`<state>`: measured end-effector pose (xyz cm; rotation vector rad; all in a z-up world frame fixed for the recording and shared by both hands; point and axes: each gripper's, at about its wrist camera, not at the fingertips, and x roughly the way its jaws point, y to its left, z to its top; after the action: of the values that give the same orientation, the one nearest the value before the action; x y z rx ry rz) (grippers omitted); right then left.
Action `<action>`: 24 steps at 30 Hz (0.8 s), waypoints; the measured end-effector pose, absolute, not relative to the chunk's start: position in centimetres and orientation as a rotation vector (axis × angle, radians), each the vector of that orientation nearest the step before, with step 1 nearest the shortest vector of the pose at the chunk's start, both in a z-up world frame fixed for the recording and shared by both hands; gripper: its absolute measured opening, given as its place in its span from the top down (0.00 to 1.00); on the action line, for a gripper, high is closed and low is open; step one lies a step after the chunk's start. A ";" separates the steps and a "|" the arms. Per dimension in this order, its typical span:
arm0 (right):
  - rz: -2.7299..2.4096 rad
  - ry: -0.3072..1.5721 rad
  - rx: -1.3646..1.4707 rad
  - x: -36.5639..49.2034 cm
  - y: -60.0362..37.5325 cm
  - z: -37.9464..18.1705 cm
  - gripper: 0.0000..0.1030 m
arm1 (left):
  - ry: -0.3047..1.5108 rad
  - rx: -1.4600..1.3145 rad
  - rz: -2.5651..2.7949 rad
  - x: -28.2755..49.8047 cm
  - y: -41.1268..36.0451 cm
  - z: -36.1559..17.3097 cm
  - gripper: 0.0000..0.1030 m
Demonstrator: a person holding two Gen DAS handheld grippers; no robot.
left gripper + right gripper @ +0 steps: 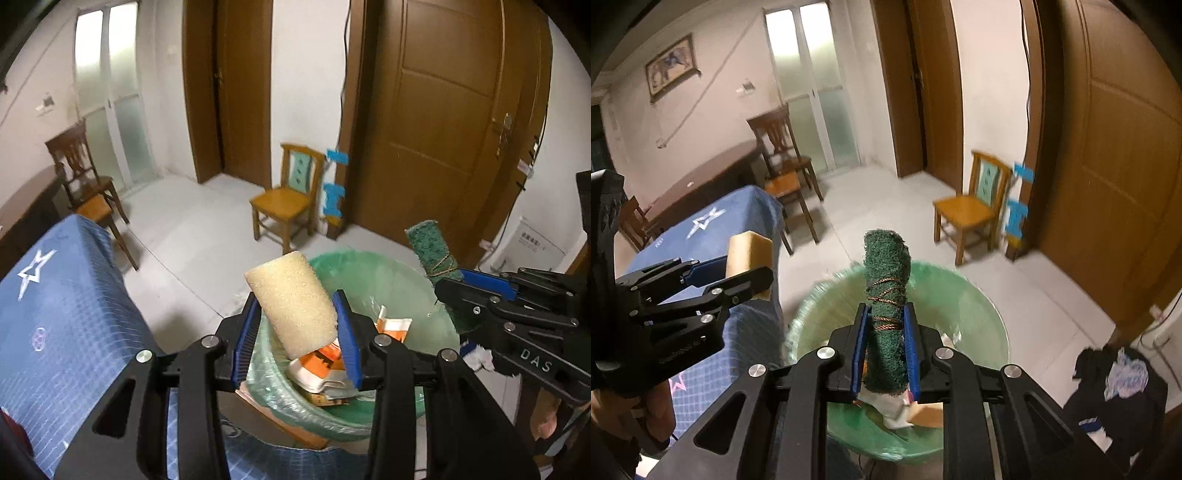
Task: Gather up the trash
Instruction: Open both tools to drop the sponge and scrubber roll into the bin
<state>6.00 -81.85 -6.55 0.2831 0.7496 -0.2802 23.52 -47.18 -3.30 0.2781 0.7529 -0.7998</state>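
Trash is hanging over the lined bin (388, 369), poised for dropping: left gripper (299, 325) is clamping a yellow sponge (291, 306) above its near rim, while right gripper (886, 350) is pinching a wire-bound green pad (886, 317) upright over the middle.

There were two grippers, the left gripper (297, 332) and the right gripper (888, 350), and two scouring items: one yellow sponge (291, 304) and one rolled green scouring pad (886, 314). One bin with a green liner (406, 280) stood below them. Three wooden chairs showed: one light chair (967, 206) and two dark chairs (783, 147) (635, 221).
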 end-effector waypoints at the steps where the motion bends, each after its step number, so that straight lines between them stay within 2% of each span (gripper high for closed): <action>1: -0.285 0.770 0.289 6.3 -82.7 -7.3 0.81 | 0.765 0.283 -0.806 23.6 -47.4 -3.7 0.63; 11: -0.300 0.854 0.330 8.3 -83.5 -12.8 0.81 | 0.839 0.331 -0.823 24.2 -50.2 -6.6 0.63; 21: -0.302 0.850 0.325 8.1 -82.7 -13.2 0.81 | 0.838 0.333 -0.815 24.5 -51.4 -6.9 0.61; 22: -0.303 0.852 0.325 8.0 -82.7 -13.0 0.78 | 0.838 0.335 -0.815 24.5 -51.4 -6.9 0.61; 23: -0.308 0.853 0.320 8.1 -82.6 -13.1 0.70 | 0.838 0.339 -0.813 24.5 -51.5 -6.9 0.59; 24: -0.313 0.851 0.317 7.8 -81.8 -12.7 0.65 | 0.843 0.344 -0.809 24.6 -51.5 -7.0 0.48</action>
<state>7.79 -81.83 -12.68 0.3166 0.8515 -0.3128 24.60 -51.50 -7.02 0.3437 0.8433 -0.8093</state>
